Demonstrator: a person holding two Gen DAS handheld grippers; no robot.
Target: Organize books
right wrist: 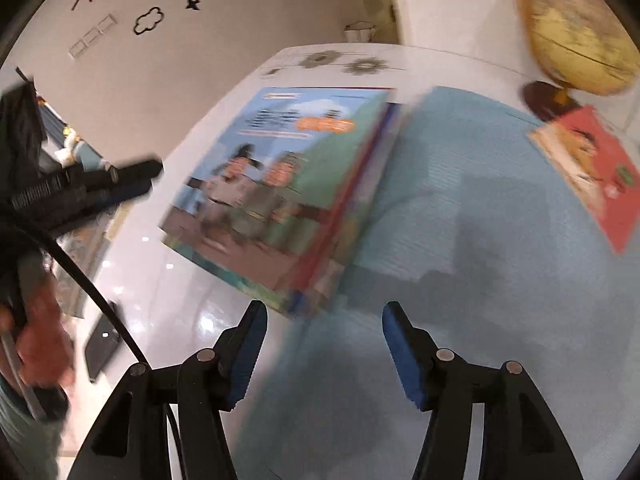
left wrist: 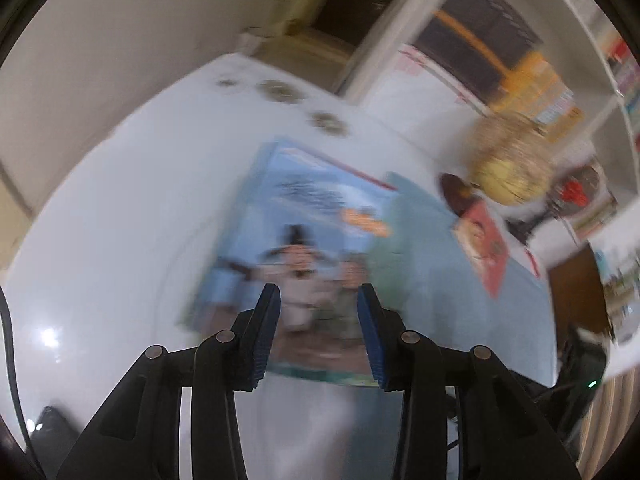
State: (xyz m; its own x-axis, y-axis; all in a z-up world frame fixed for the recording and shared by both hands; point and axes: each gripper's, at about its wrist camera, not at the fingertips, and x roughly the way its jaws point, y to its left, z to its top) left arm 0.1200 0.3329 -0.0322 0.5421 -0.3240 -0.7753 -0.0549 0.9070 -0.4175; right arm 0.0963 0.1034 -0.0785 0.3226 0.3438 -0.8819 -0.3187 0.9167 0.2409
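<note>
A stack of picture books with a blue cartoon cover on top lies on the white table, partly on a light blue mat. It also shows in the left wrist view. A red picture book lies apart at the mat's far right, by the globe; it shows in the left wrist view too. My left gripper is open and empty, hovering over the stack's near edge. My right gripper is open and empty above the mat's near edge, right of the stack. Both views are motion-blurred.
A yellow globe on a dark base stands at the table's far right. Bookshelves rise behind it. The white table has a wall with drawings on its far left. The left gripper and hand show at the right view's left edge.
</note>
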